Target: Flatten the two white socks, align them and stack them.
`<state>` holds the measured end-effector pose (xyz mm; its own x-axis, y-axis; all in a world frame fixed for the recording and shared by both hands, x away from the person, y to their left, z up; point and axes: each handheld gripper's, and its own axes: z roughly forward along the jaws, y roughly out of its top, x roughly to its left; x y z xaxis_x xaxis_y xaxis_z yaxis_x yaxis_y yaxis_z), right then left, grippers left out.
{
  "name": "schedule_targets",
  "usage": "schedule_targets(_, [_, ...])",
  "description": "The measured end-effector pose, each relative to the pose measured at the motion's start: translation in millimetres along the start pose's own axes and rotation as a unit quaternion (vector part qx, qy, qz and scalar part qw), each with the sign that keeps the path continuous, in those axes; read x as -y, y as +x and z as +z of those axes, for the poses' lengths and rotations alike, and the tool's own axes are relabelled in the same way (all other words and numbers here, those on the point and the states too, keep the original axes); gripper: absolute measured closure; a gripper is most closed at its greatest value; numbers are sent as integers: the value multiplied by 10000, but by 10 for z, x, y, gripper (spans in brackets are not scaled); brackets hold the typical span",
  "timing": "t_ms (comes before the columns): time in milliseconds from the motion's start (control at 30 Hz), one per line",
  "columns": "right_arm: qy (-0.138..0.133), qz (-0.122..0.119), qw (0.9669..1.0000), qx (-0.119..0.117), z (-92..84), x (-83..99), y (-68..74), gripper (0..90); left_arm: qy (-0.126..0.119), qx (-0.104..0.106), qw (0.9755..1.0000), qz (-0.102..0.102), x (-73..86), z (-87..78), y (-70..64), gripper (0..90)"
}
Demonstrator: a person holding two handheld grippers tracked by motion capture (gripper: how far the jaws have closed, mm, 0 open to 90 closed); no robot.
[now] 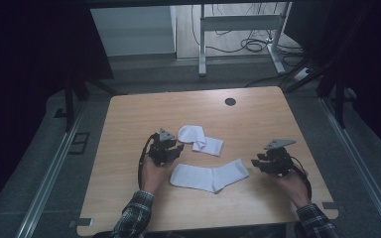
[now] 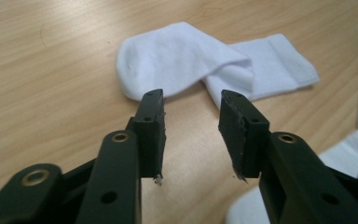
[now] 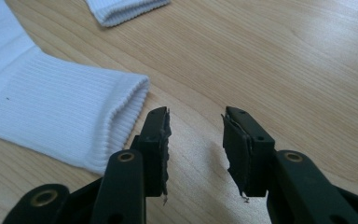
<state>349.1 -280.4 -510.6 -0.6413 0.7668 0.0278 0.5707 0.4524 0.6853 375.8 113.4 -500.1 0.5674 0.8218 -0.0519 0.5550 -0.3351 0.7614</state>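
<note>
Two white socks lie on the wooden table (image 1: 129,119). One sock is folded over itself (image 1: 198,138) (image 2: 186,60) near the middle. The other lies flat (image 1: 208,176), closer to the person, with its ribbed cuff (image 3: 60,112) pointing right. My left gripper (image 1: 179,147) (image 2: 192,100) is just left of the folded sock, jaws open and empty, aimed at the sock's near edge. My right gripper (image 1: 254,163) (image 3: 196,116) sits just right of the flat sock's cuff, jaws open over bare wood, nothing between them.
A round cable hole (image 1: 230,101) sits near the table's far edge. Beyond the table stand white desk legs (image 1: 202,44) and loose cables (image 1: 253,44) on the floor. Bare wood lies to the far left and far right of the socks.
</note>
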Motion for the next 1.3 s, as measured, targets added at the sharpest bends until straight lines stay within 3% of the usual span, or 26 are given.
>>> schedule_targets(300, [28,-1,10000,-78,10,-67,20,741,146,-155,9998,-47,-120,229,134,648])
schedule_targets(600, [-38,48,9990,-443,122,-254,108,873,196,-526,9983,-141,-157,438,224,420])
schedule_targets(867, [-151,43,9976,-671,317,-480,229,886,212,-635,9973,-309,-205,581,292,334])
schedule_targets(1300, [-122,-109,9961,-868,753,-788,511,886,219,-754,9958,-472,-159,700,341,290])
